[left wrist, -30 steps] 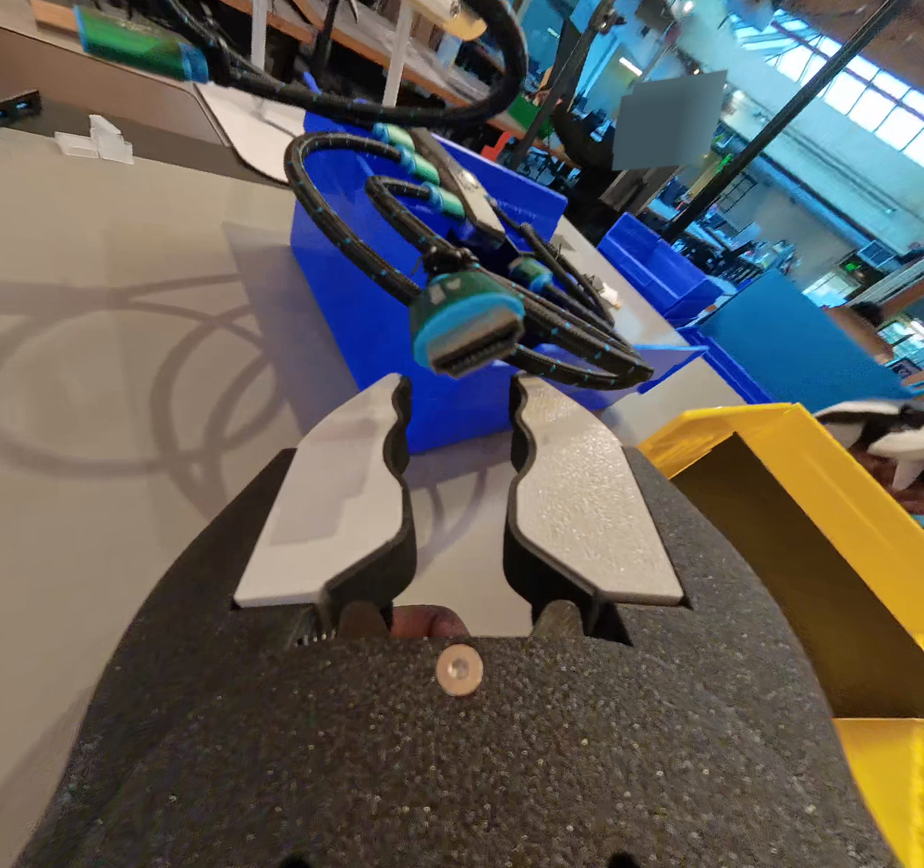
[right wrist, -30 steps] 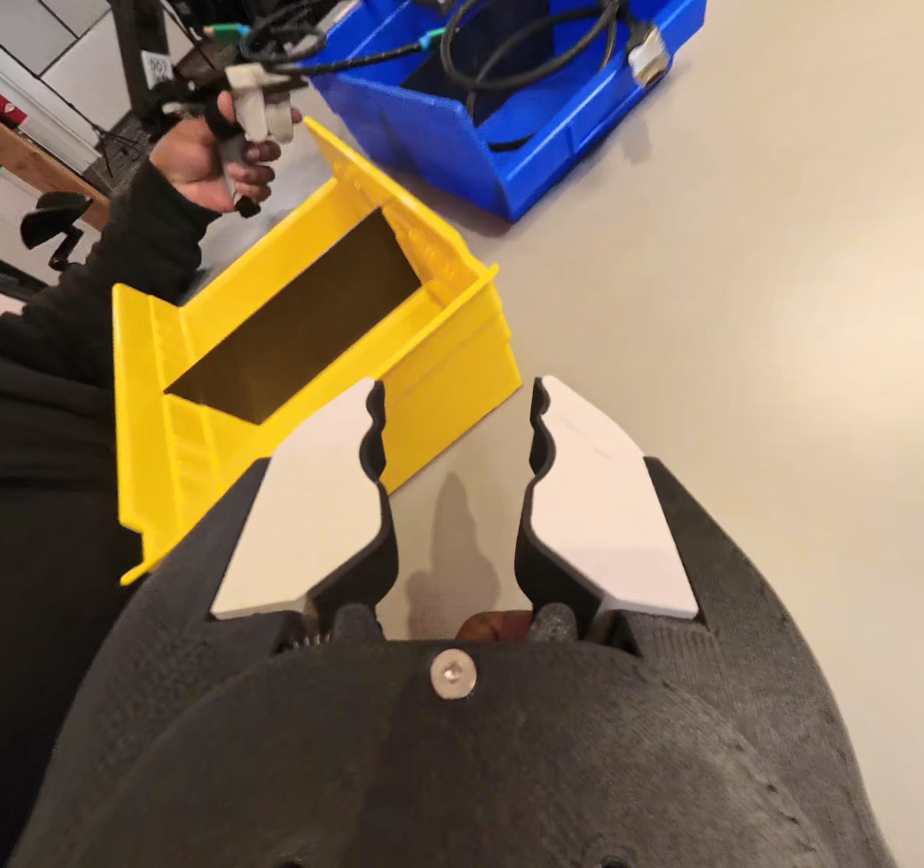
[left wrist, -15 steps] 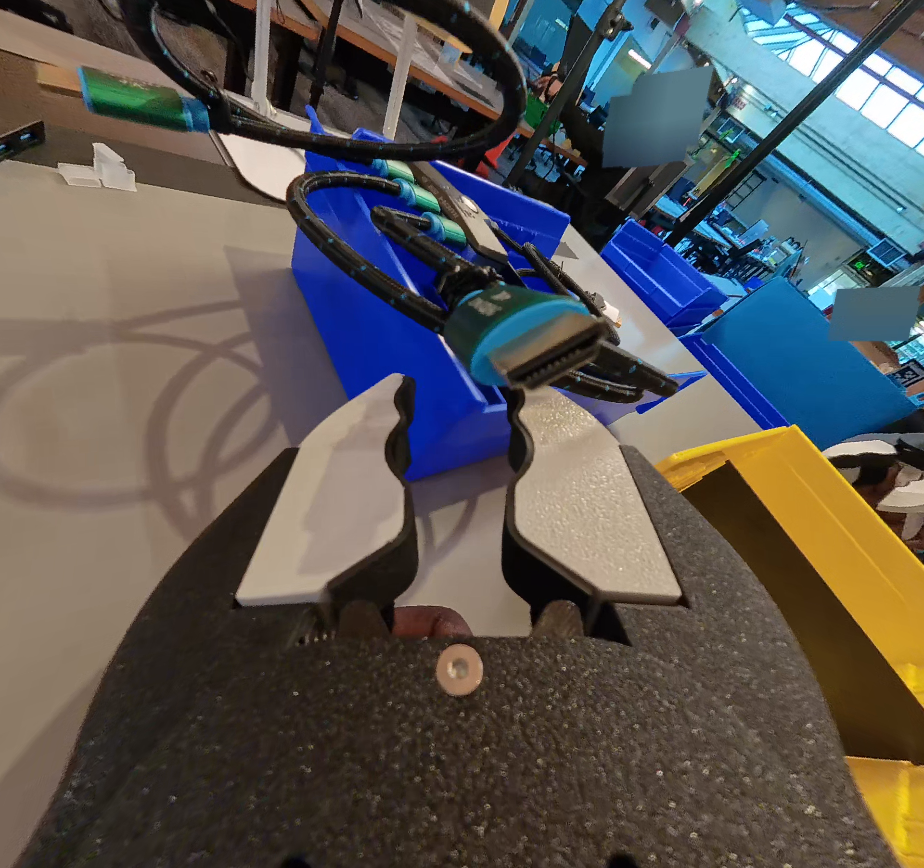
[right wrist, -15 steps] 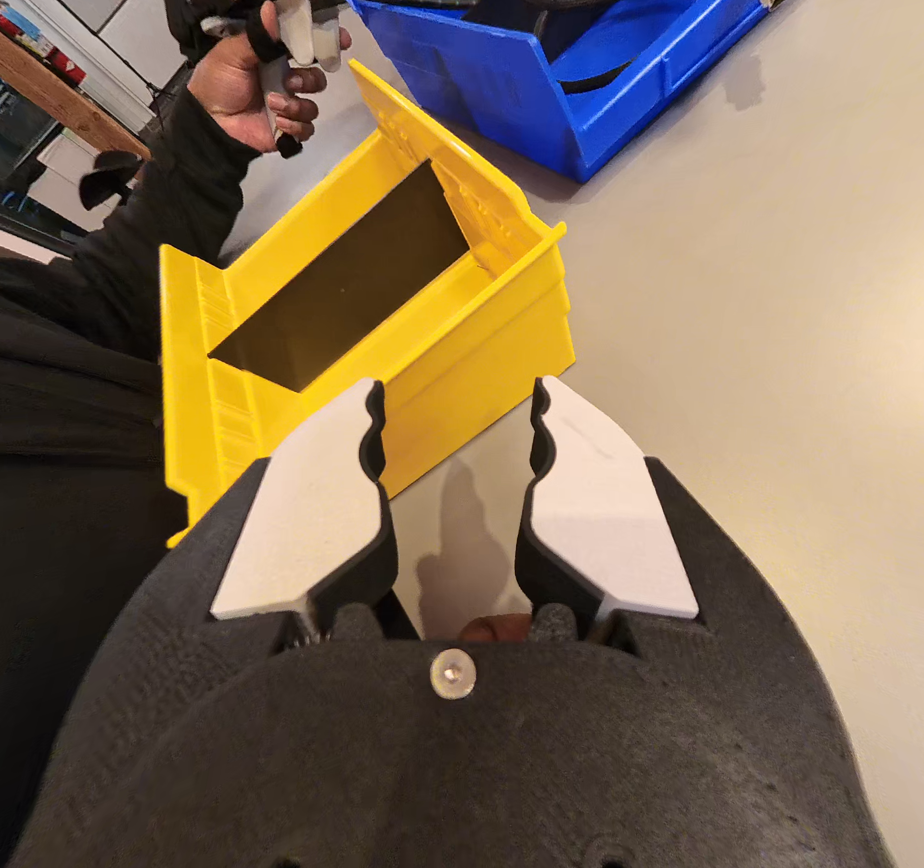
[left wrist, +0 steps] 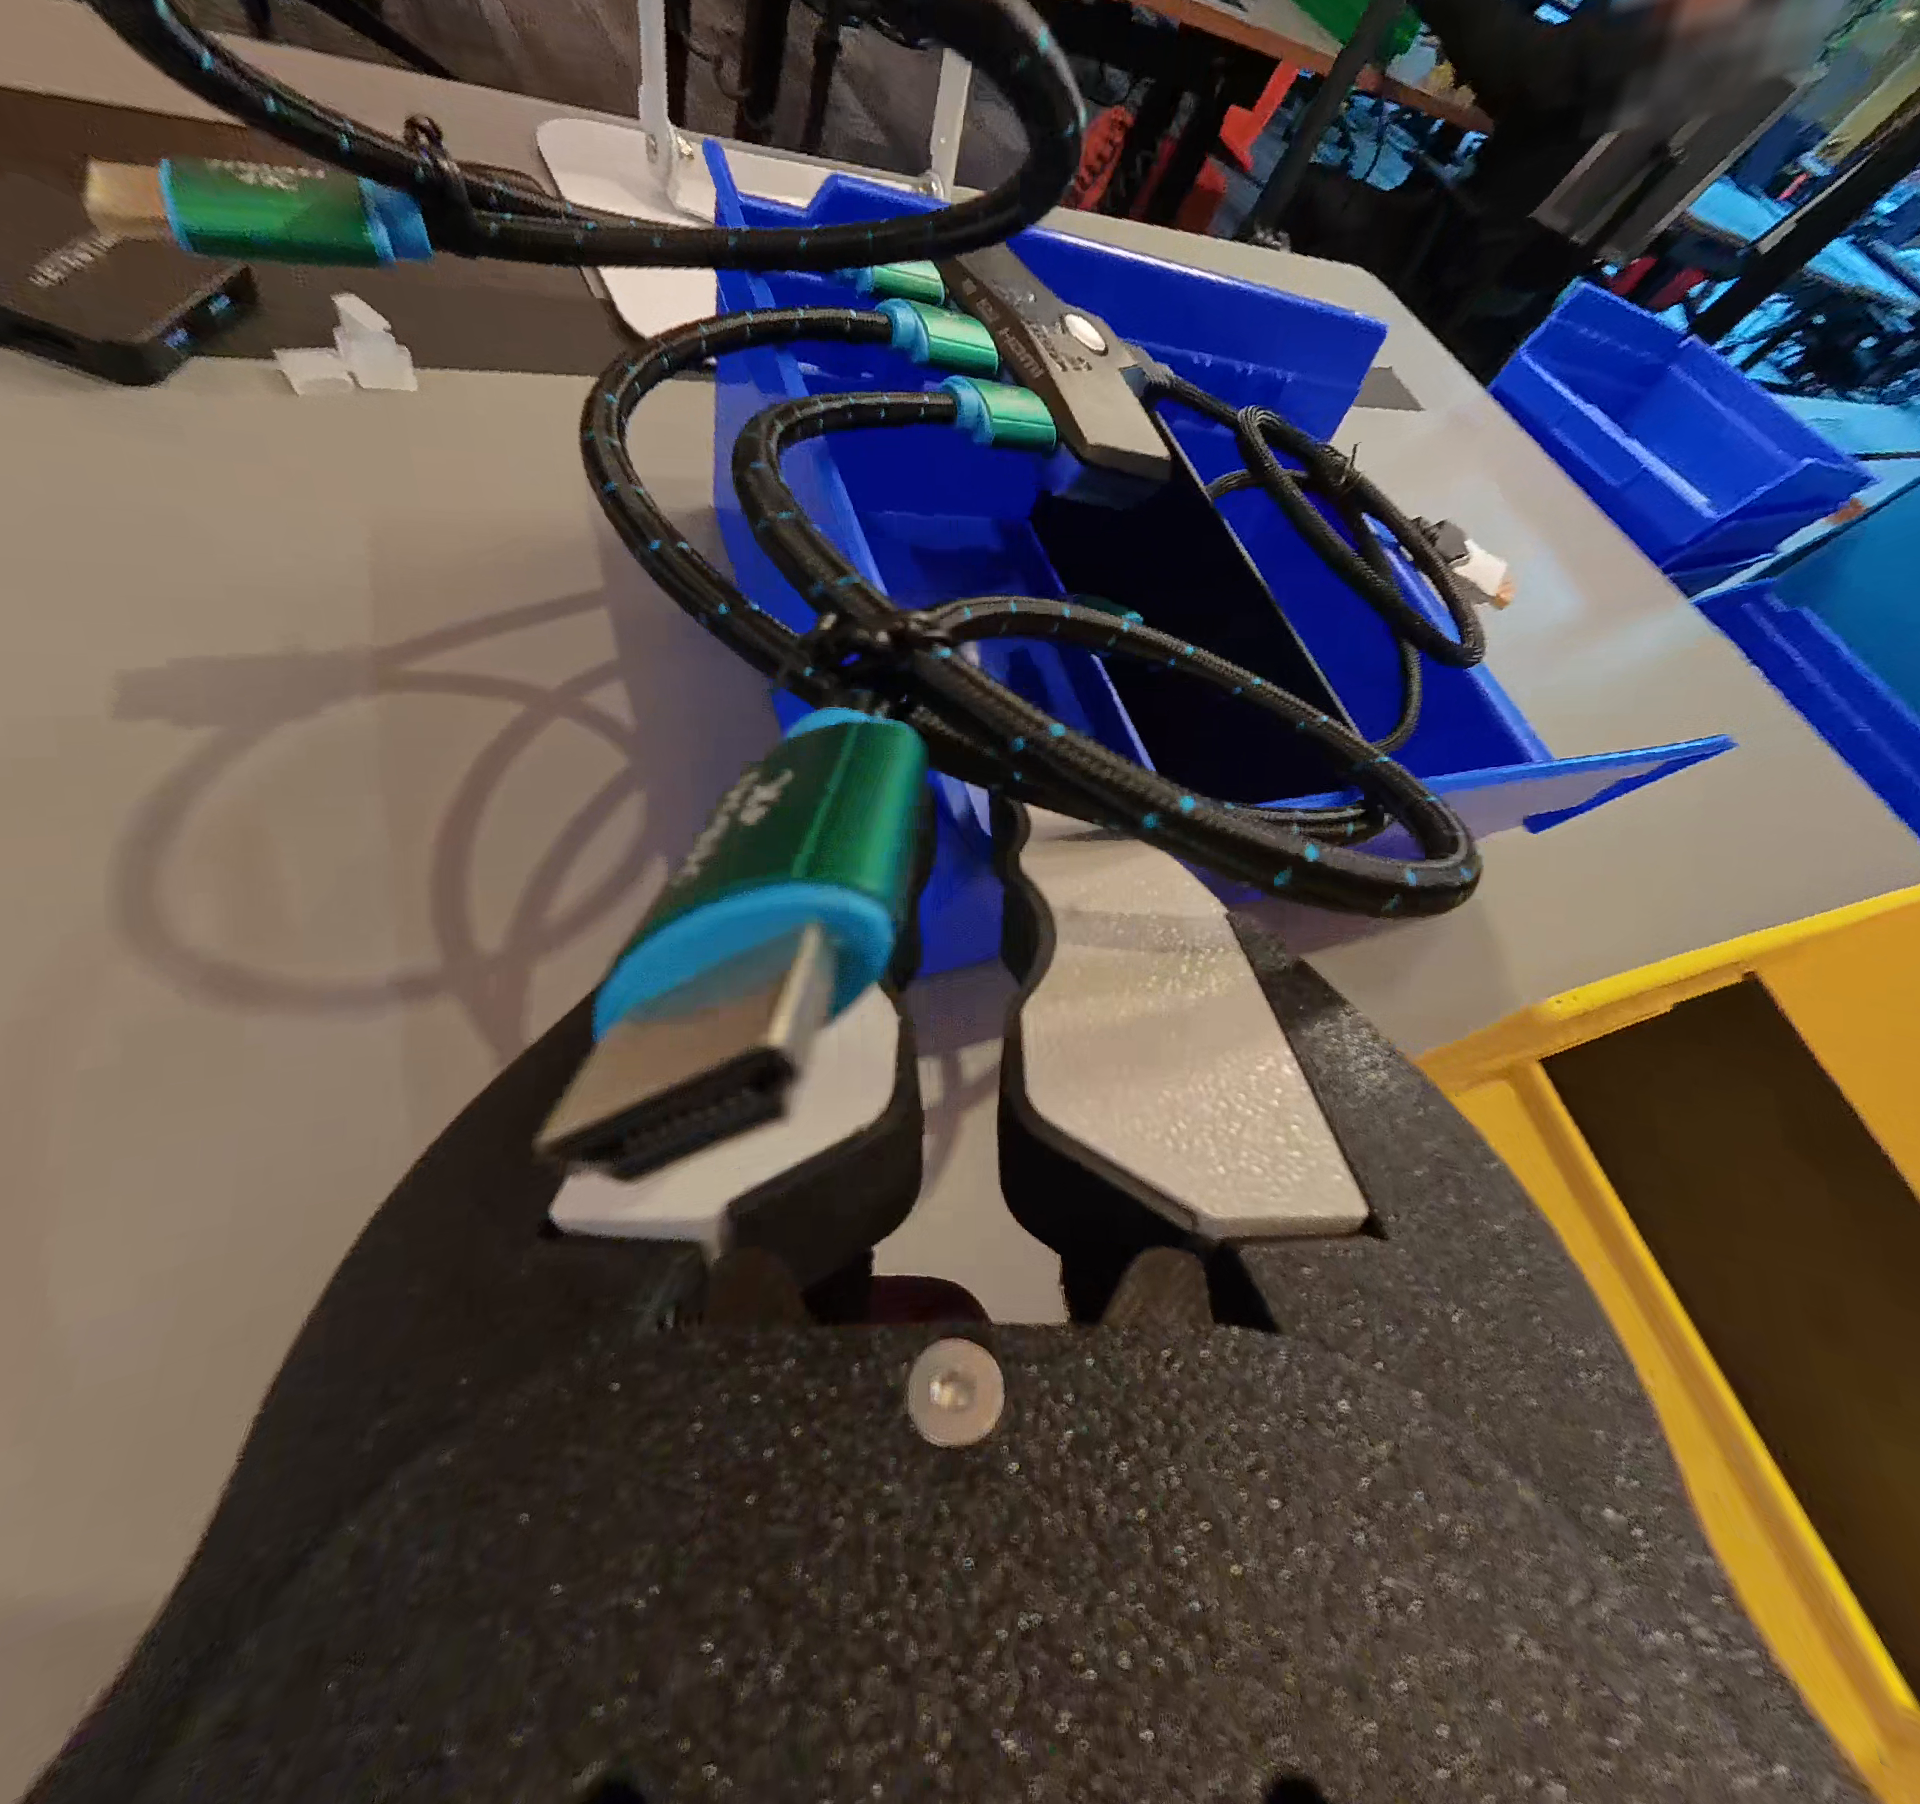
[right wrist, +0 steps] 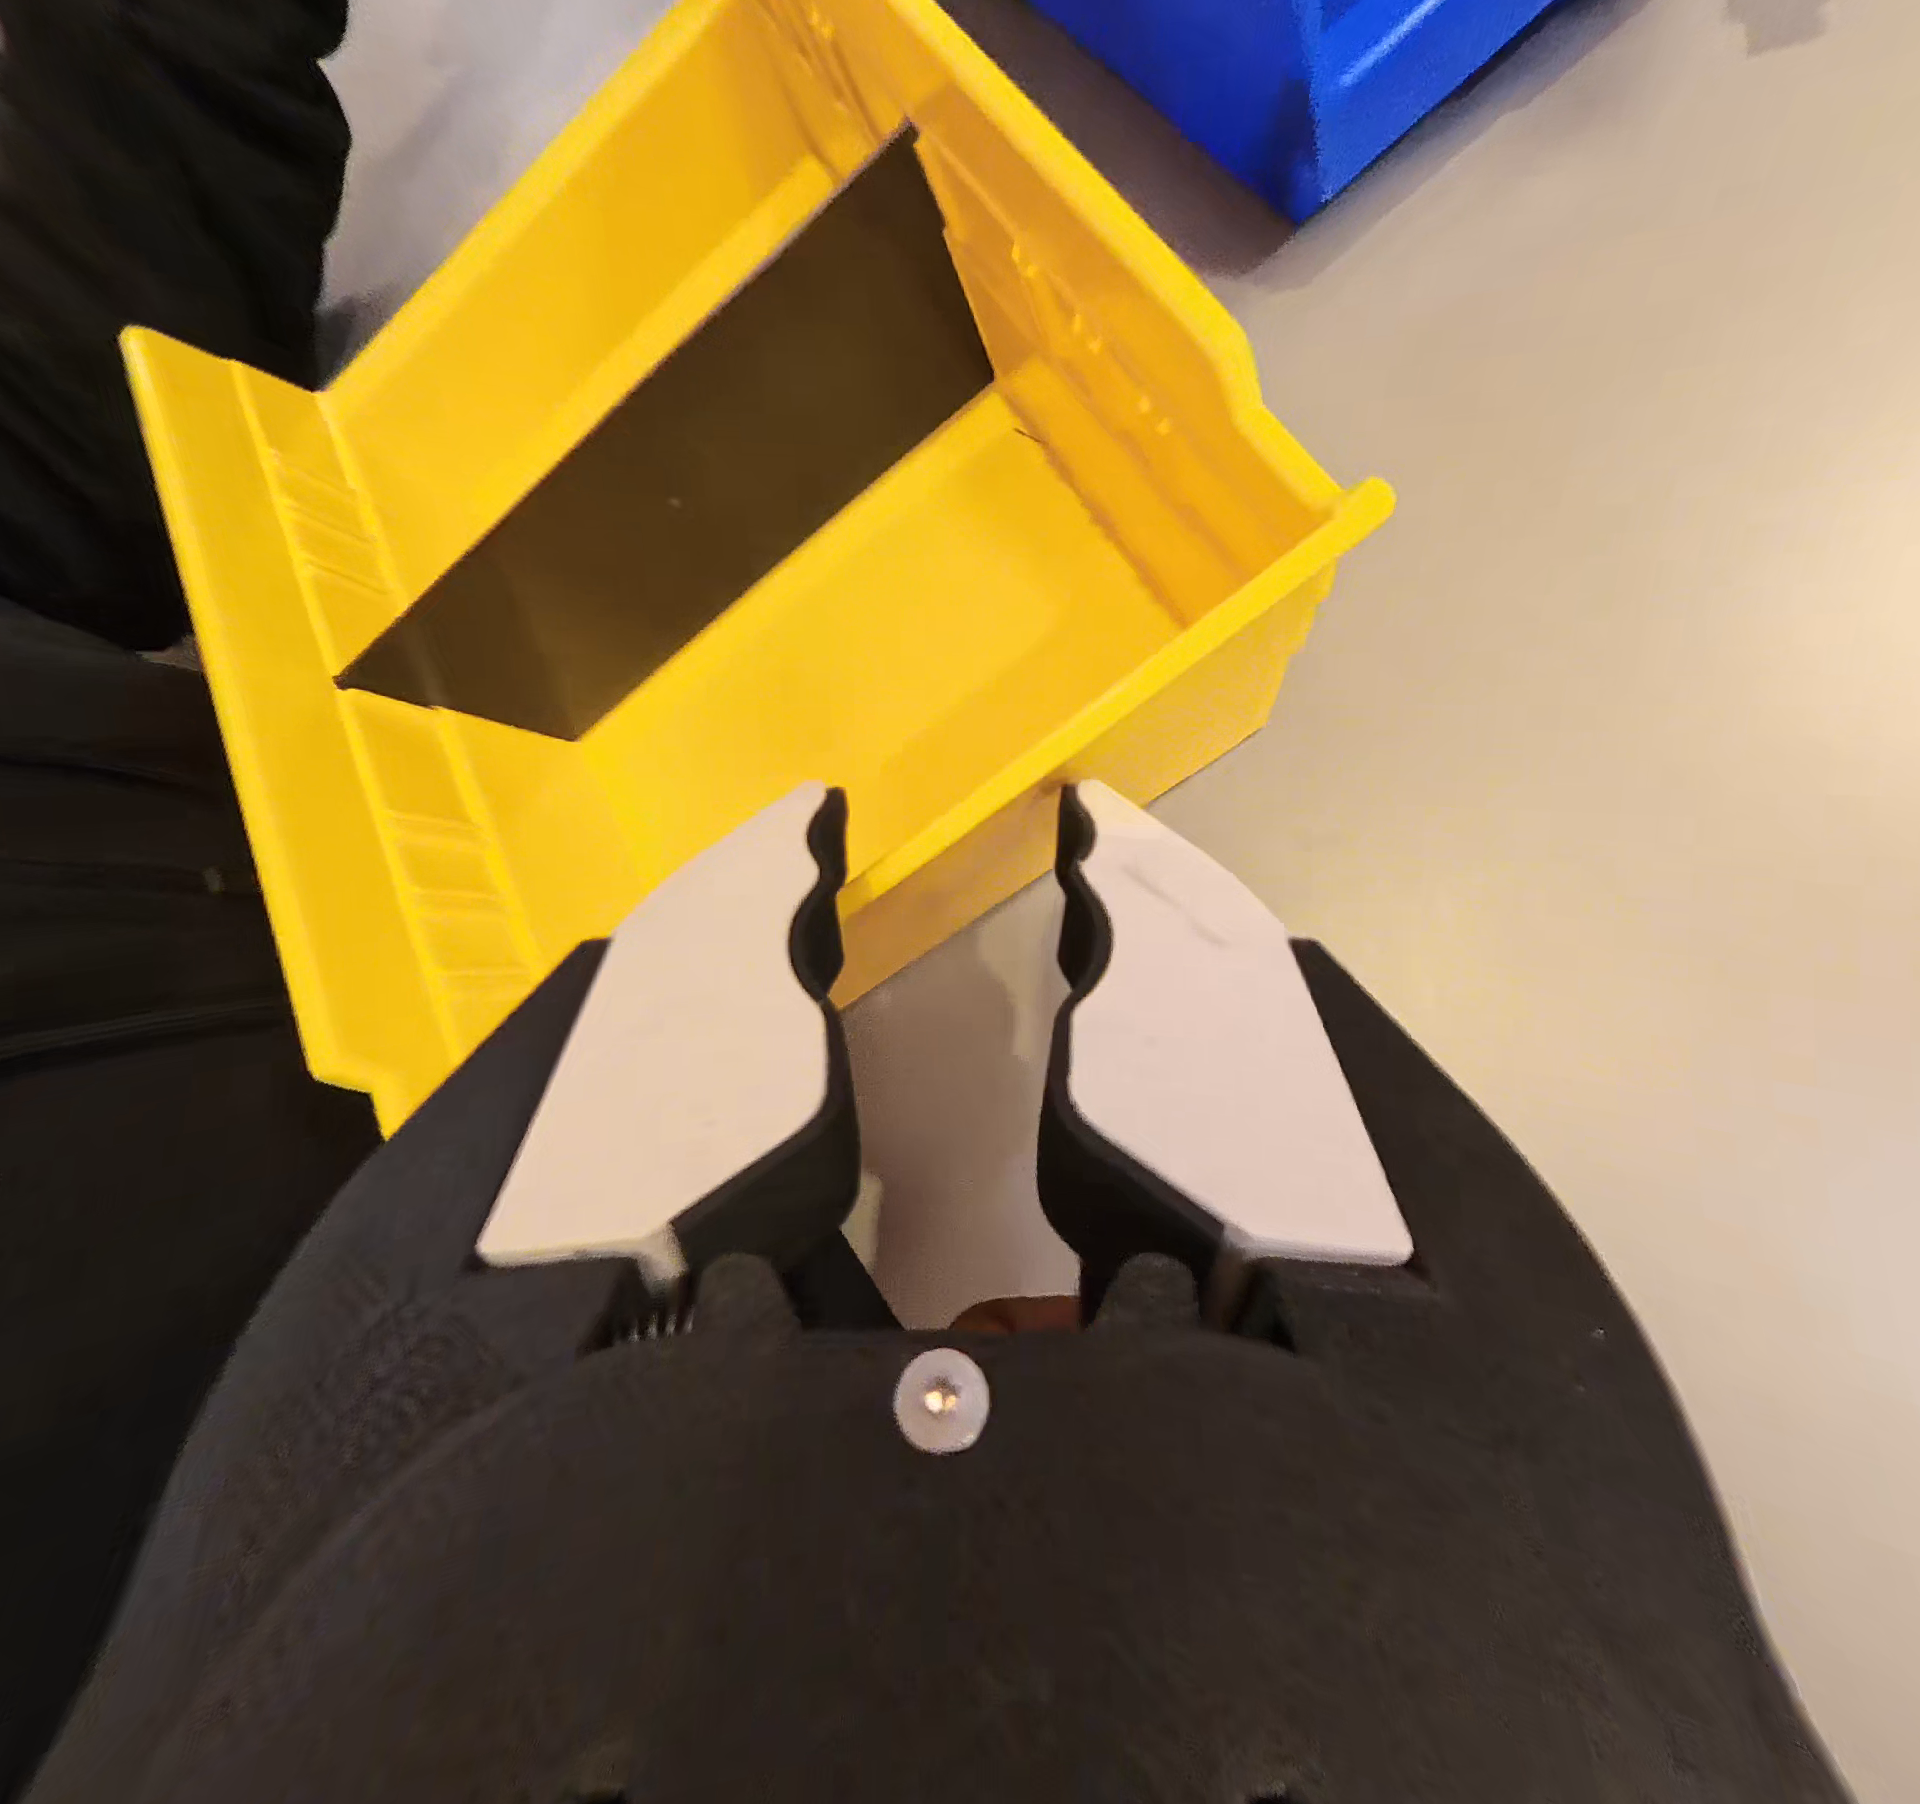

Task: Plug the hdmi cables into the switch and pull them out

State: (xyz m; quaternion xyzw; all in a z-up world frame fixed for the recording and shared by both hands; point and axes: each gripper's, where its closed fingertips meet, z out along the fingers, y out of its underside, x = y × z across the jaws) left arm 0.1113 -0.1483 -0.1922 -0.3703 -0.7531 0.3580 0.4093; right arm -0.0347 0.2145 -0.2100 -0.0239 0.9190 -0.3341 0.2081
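Note:
In the left wrist view a black HDMI switch (left wrist: 1049, 352) lies across the rim of a blue bin (left wrist: 1247, 310). Three black braided cables with green plugs (left wrist: 940, 331) are in its side. One free green-and-blue plug (left wrist: 769, 923) hangs right over my left gripper's left finger and hides its tip. A second free plug (left wrist: 281, 211) hangs at the upper left. My left gripper (left wrist: 961, 819) shows a narrow gap with nothing between the jaws. My right gripper (right wrist: 951, 793) is open and empty over the near corner of a yellow bin (right wrist: 1039, 549).
The yellow bin (left wrist: 1558, 1037) holds a dark divider and stands right of my left gripper. A thin cable with a white connector (left wrist: 1475, 570) hangs over the blue bin's right side. A black box (left wrist: 94, 289) and small white pieces (left wrist: 343, 352) lie at far left. A dark sleeve (right wrist: 156, 196) is left of the yellow bin. My right fingertips sit around 40 cm from my left ones.
My left gripper has moved in toward the cables; the free plug now lies over its left finger and the jaws have narrowed. My right gripper has moved over the yellow bin and narrowed a little.

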